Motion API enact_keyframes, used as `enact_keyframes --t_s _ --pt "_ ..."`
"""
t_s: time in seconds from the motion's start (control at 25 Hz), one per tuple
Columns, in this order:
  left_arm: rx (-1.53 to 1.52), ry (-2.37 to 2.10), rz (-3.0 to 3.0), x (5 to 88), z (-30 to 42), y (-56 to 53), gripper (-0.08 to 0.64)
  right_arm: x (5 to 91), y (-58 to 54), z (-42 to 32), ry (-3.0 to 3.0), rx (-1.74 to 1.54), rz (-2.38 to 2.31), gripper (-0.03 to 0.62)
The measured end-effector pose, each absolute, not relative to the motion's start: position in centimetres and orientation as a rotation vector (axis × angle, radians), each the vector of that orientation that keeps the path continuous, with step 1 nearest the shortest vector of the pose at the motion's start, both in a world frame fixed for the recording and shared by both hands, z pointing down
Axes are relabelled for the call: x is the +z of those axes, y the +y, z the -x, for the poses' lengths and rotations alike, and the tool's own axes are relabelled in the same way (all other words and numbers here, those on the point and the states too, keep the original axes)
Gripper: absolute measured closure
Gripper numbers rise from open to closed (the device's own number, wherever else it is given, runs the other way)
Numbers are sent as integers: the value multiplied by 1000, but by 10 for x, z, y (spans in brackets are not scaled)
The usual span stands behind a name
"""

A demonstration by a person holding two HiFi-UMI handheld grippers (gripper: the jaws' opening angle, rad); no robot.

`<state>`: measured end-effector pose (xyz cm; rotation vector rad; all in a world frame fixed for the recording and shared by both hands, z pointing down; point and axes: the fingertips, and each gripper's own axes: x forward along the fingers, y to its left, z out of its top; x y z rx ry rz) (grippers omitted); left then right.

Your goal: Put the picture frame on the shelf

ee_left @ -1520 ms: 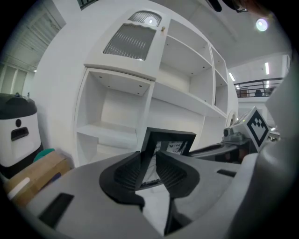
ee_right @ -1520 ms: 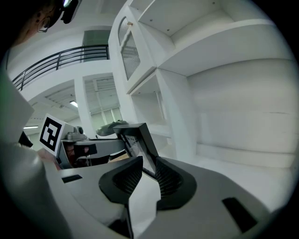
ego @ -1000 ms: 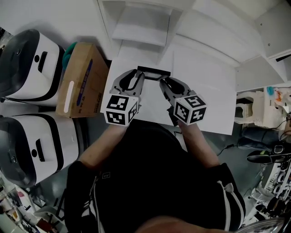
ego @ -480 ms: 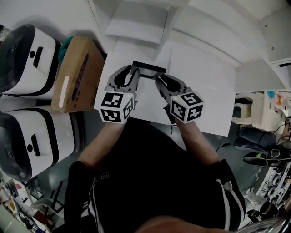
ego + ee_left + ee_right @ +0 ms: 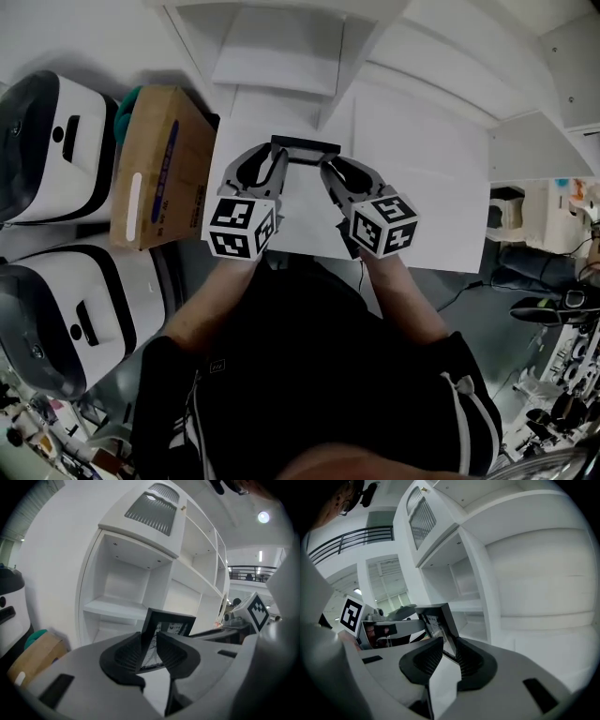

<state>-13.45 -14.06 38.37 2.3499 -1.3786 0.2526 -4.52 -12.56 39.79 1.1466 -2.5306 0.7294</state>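
Note:
A black picture frame (image 5: 305, 147) hangs between my two grippers in front of the white shelf unit (image 5: 281, 56). My left gripper (image 5: 272, 167) is shut on the frame's left edge, and my right gripper (image 5: 330, 173) is shut on its right edge. In the left gripper view the frame (image 5: 171, 619) stands upright between the pads, with my left gripper (image 5: 150, 645) closed on its side. In the right gripper view the frame (image 5: 437, 615) is pinched edge-on by my right gripper (image 5: 449, 651). Open shelf compartments (image 5: 117, 606) lie just beyond the frame.
A brown cardboard box (image 5: 159, 164) stands on the floor to the left of the shelf. Two white and black machines (image 5: 56, 141) (image 5: 66, 319) sit further left. A white flat panel (image 5: 422, 187) lies under and to the right of the grippers. Shelf uprights (image 5: 478, 588) flank the compartments.
Both grippers, with the frame between them, have drifted a little left and lower in the head view. Both grips look the same.

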Motion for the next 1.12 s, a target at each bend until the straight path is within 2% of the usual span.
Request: enact_keyframes --t_s 1.12 --pt "280 -1298 -2338 461 153 -233 462 487 -205 68 -2411 785 -1210 495"
